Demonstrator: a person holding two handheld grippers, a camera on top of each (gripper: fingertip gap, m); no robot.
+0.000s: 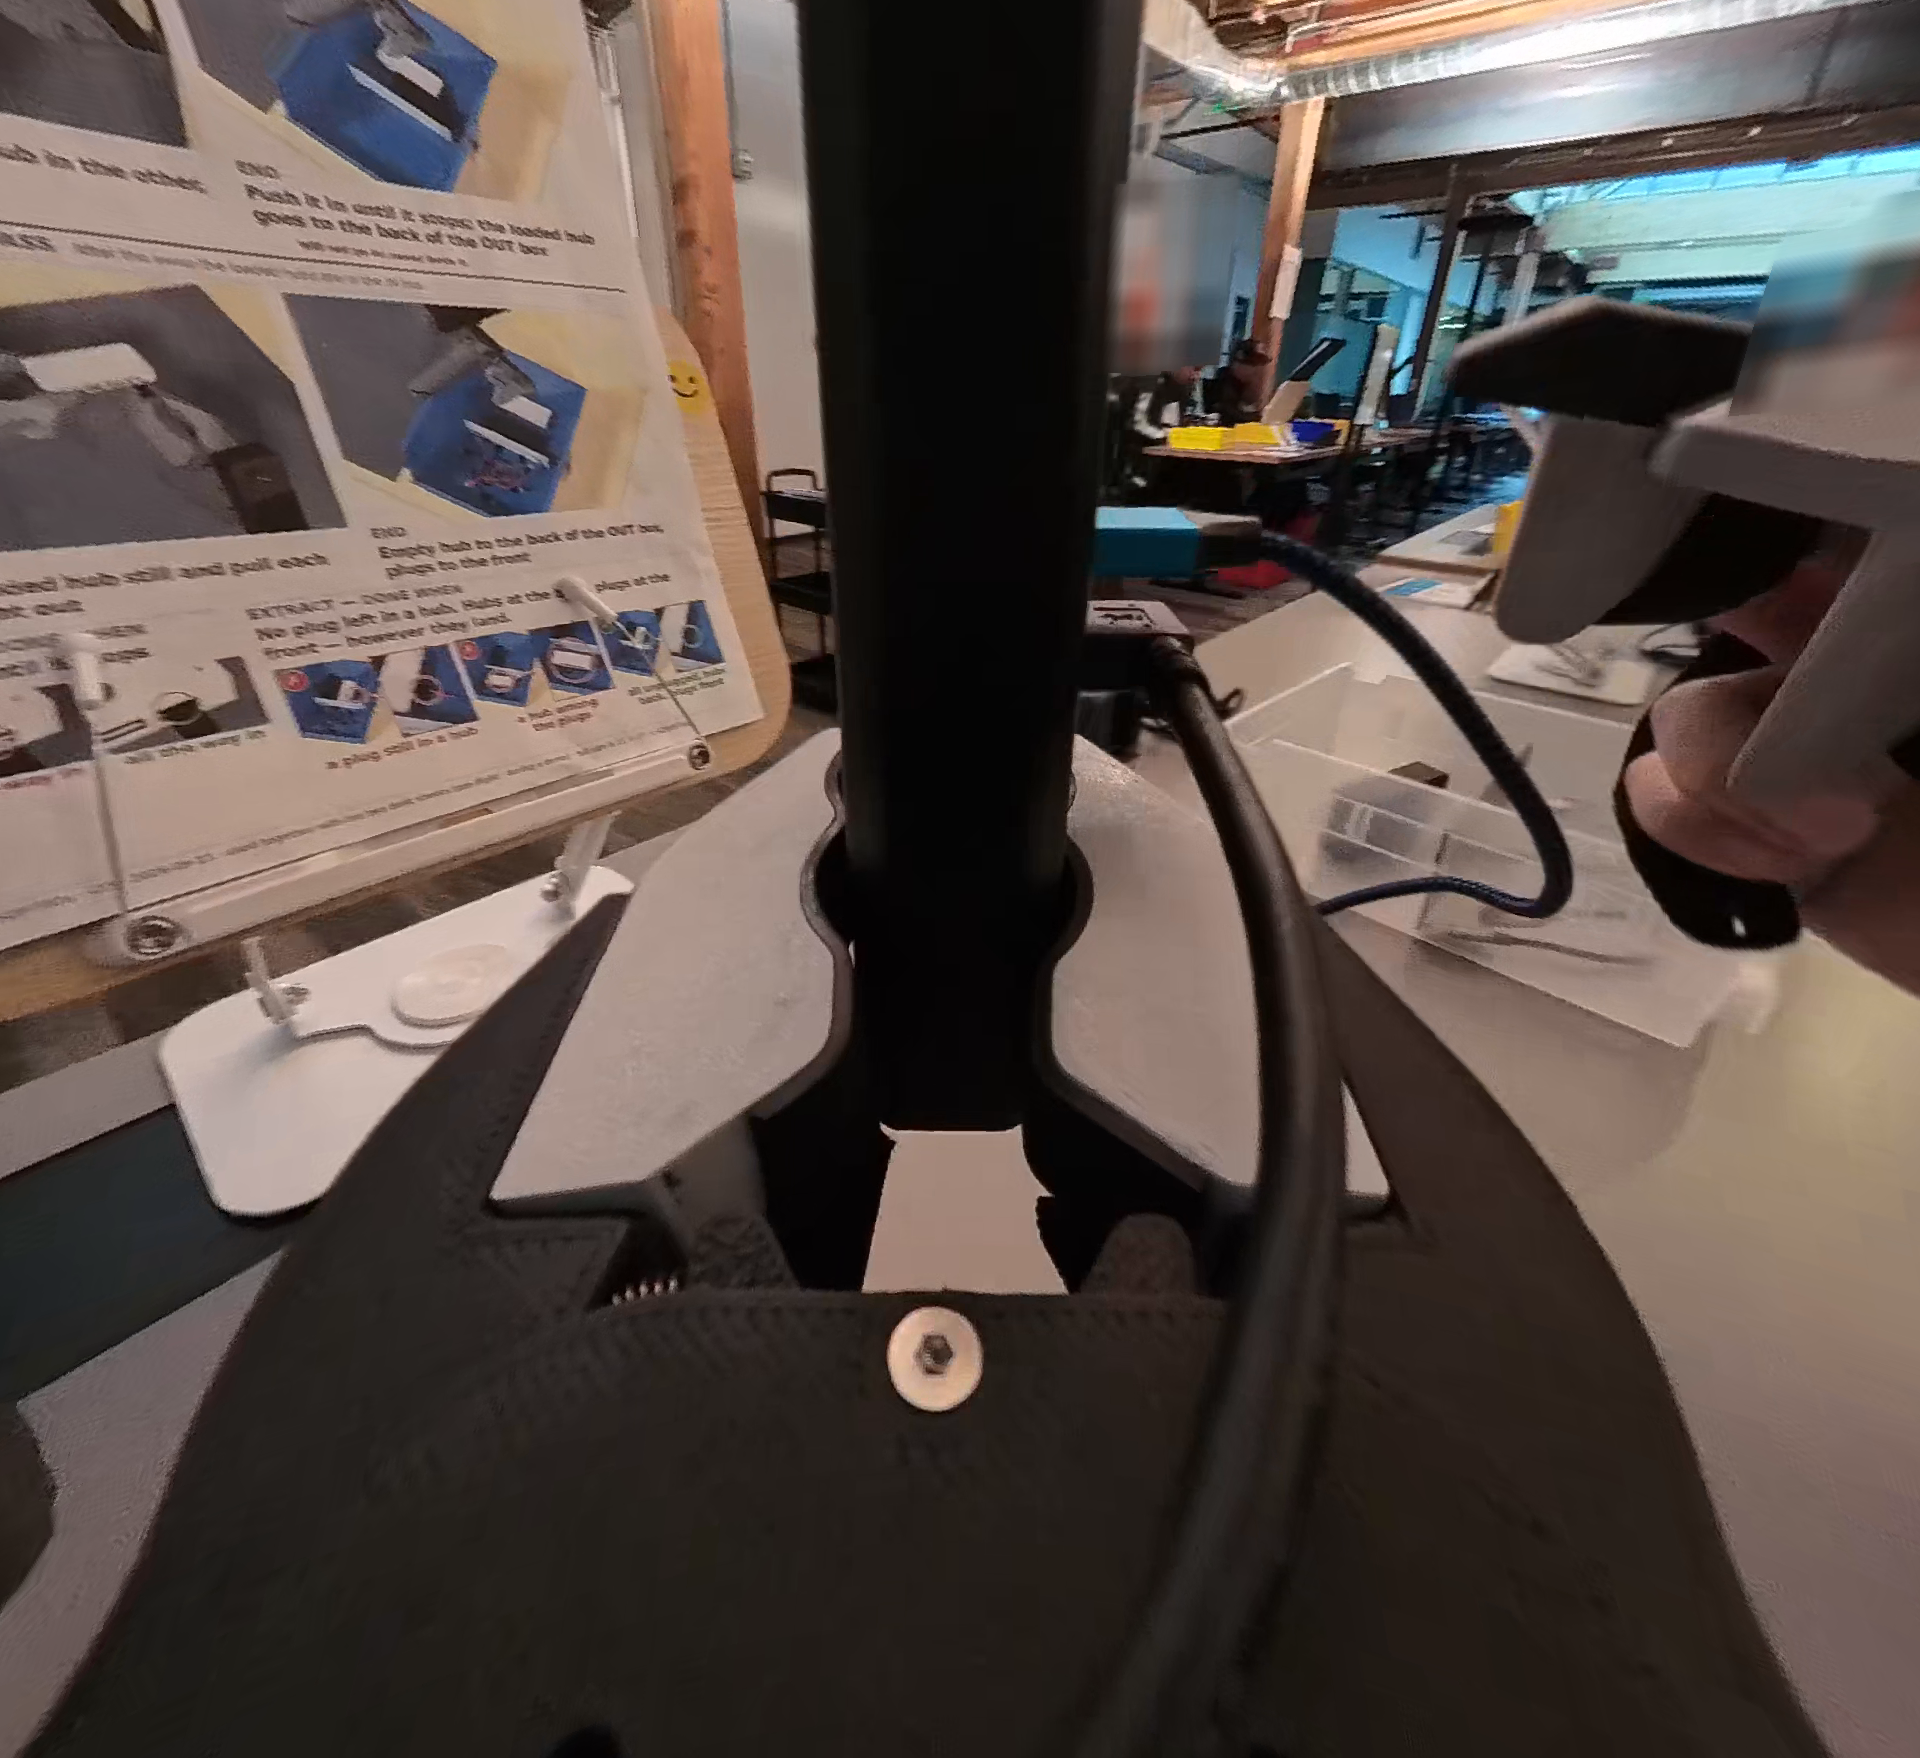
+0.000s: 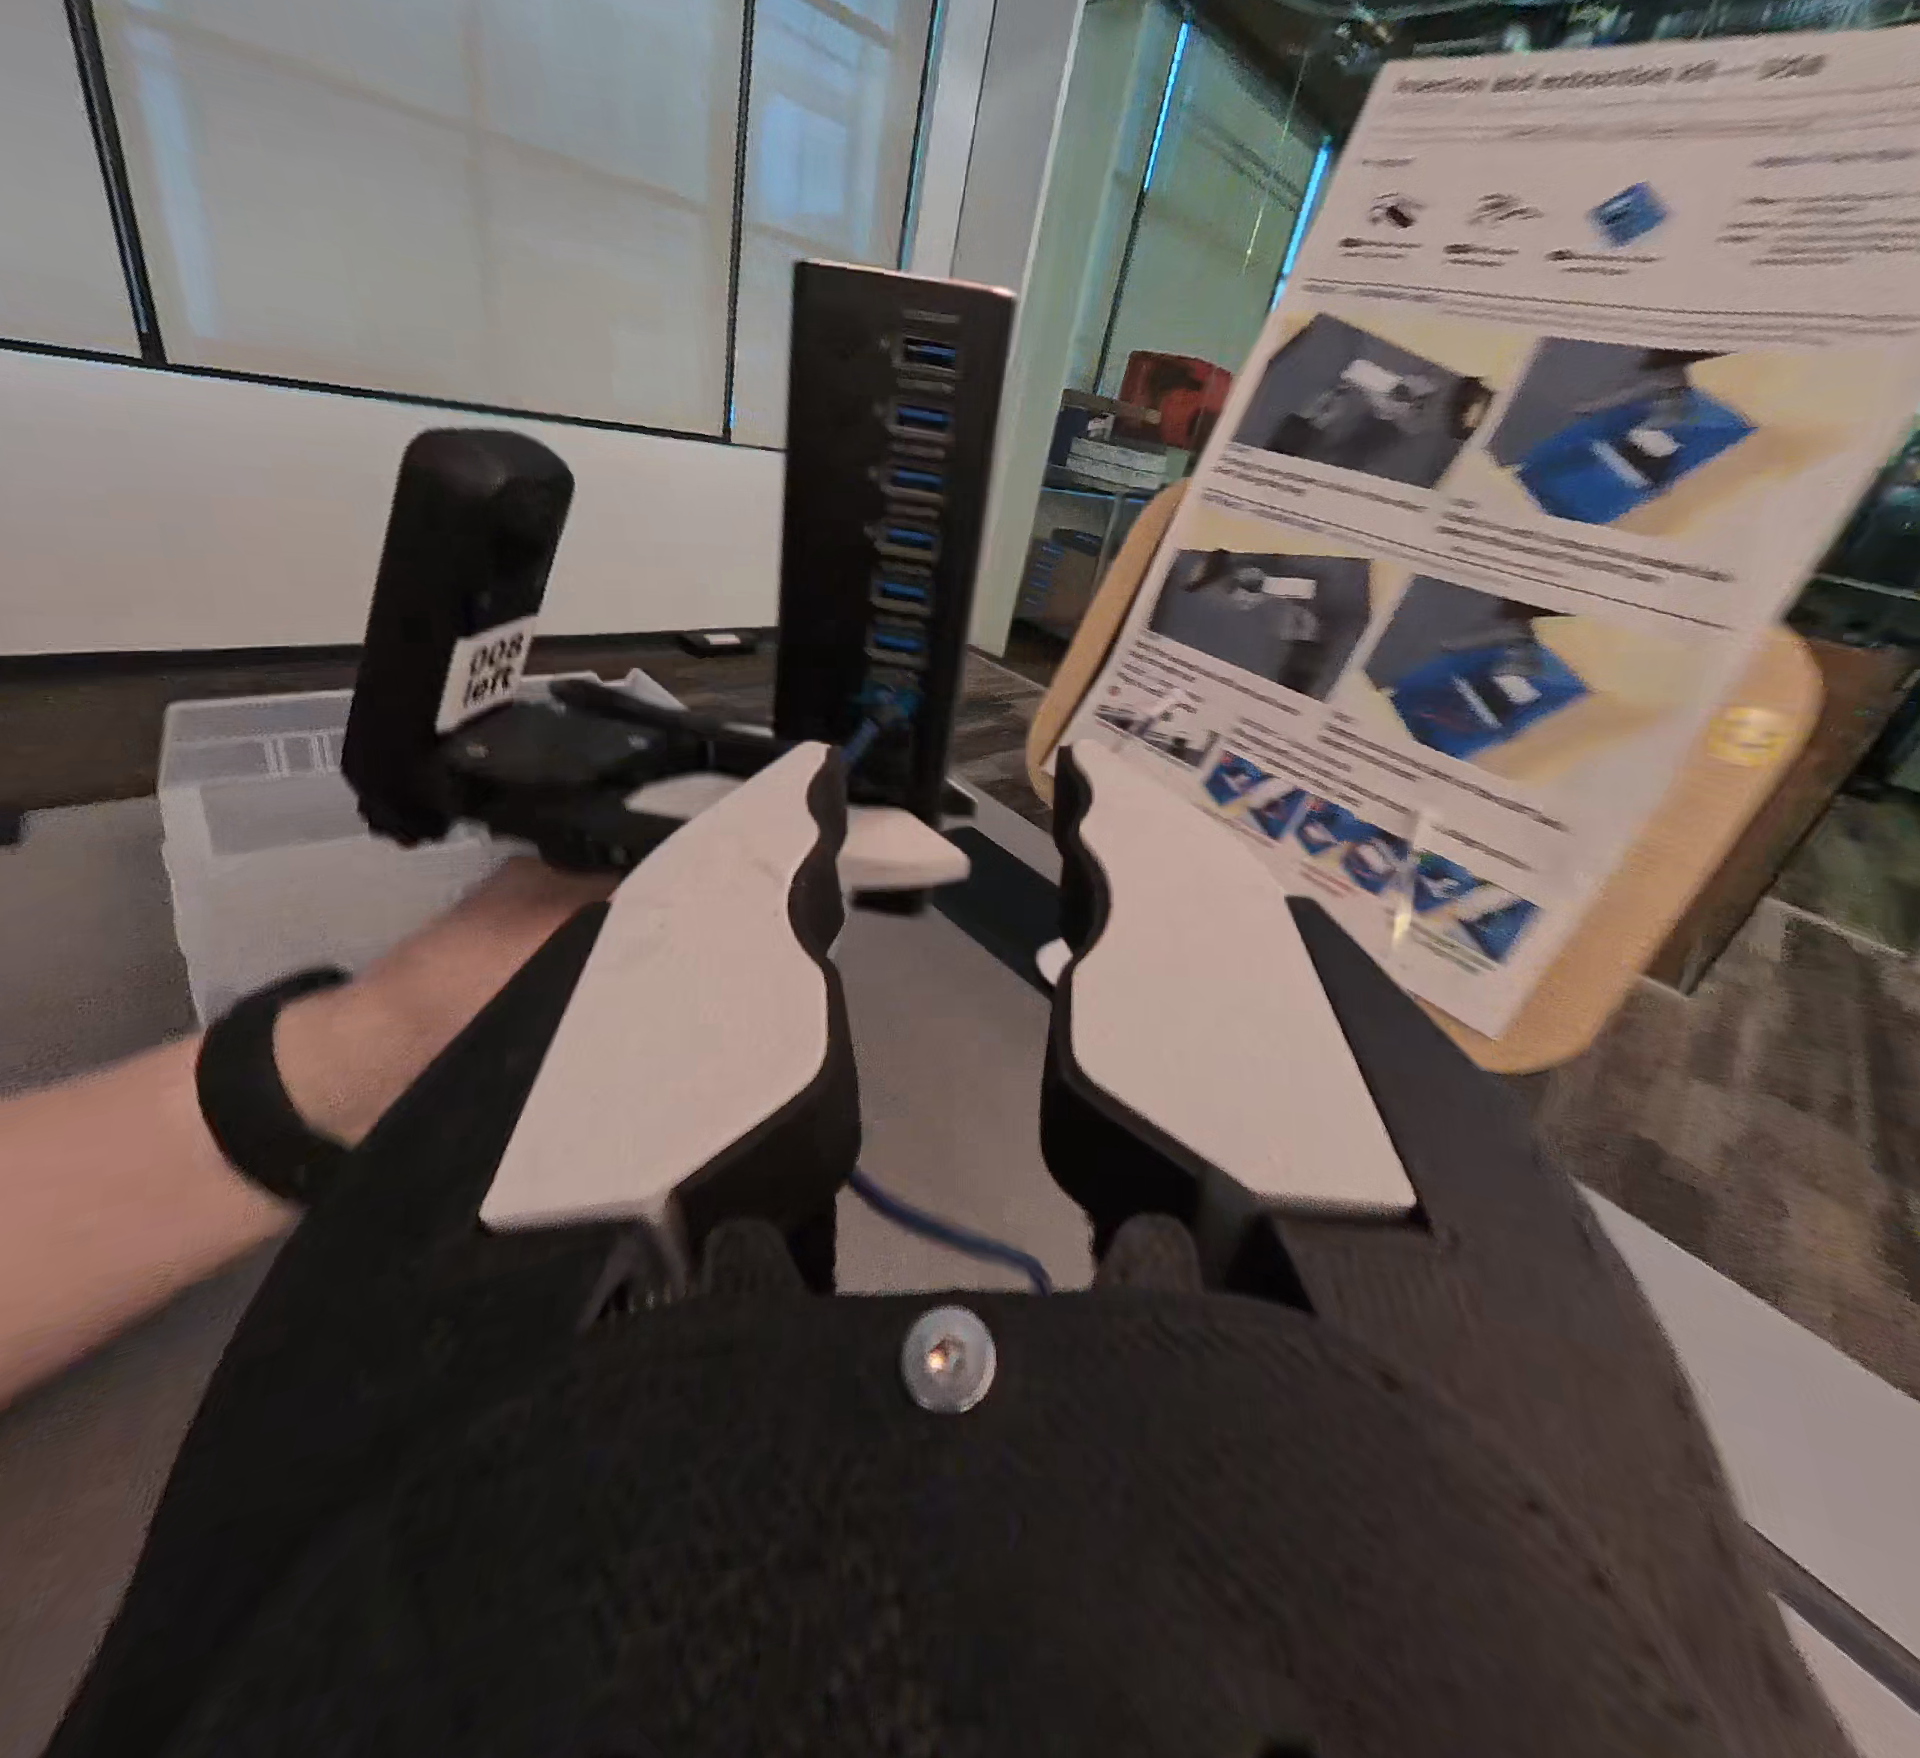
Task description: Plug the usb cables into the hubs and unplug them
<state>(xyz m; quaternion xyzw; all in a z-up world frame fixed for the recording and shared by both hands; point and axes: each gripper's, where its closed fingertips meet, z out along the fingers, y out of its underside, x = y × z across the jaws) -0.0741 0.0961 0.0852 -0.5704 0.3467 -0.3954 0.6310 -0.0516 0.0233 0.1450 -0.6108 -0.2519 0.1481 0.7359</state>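
My left gripper (image 1: 956, 835) is shut on a tall black USB hub (image 1: 956, 358) and holds it upright. In the right wrist view the hub (image 2: 894, 513) shows a column of blue ports facing me, with the left gripper (image 2: 540, 763) clamped at its base. A blue braided cable (image 1: 1455, 700) is plugged into a low port on the hub (image 2: 878, 721) and trails back between my right fingers. My right gripper (image 2: 945, 773) is open just in front of that plug and grips nothing. A thick black cable (image 1: 1257, 877) also leaves the hub.
An instruction sheet on a wooden board (image 1: 312, 358) stands just left of the hub, on a white base plate (image 1: 312, 1085); it sits to the right in the right wrist view (image 2: 1507, 565). A clear plastic bin (image 1: 1455, 773) holds dark parts. The right gripper (image 1: 1662, 482) shows at far right. Some 10 centimeters of space lies between my two pairs of fingers.
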